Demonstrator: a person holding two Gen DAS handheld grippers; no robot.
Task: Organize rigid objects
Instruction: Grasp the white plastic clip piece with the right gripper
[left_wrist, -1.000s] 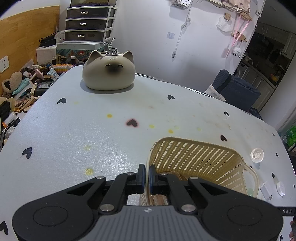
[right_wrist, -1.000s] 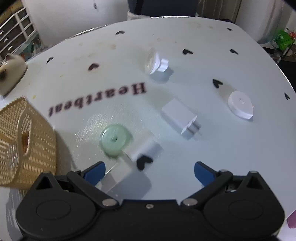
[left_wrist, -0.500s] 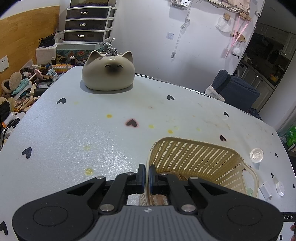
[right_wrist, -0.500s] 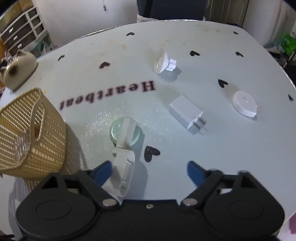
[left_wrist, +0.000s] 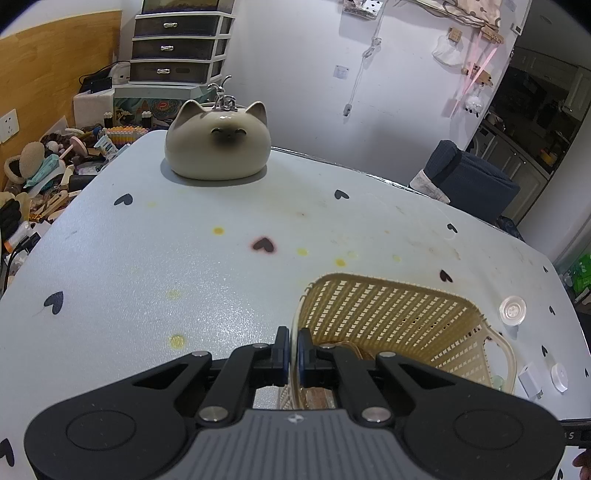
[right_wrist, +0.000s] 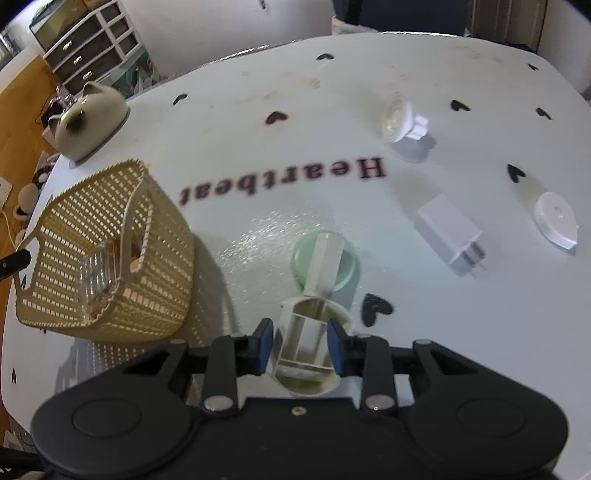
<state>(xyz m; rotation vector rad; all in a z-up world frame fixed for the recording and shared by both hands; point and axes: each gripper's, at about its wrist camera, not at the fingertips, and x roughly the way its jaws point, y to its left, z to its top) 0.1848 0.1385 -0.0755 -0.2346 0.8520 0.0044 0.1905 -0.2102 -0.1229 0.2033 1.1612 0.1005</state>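
Right gripper (right_wrist: 300, 345) nips the white holder (right_wrist: 308, 339) – its green-disc end (ahead) may snag – while left gripper (left_wrist: 291, 349) clamps basket rim (left_wrist: 295, 325).

Right hand-held gripper (right_wrist: 300, 341) clamping white spool (right_wrist: 308, 332) (green base), basket (right_wrist: 107, 254) beside

I log: basket (right_wrist: 110, 251) near the table's (right_wrist: 424, 325) left edge; cat pot (right_wrist: 92, 118) at far-left corner; charger (right_wrist: 448, 230) right of centre; bulb (right_wrist: 400, 118) behind it.

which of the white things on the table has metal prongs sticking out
The white rectangular plug adapter, lying between the round green disc and the white teardrop-shaped puck; only it shows prongs.
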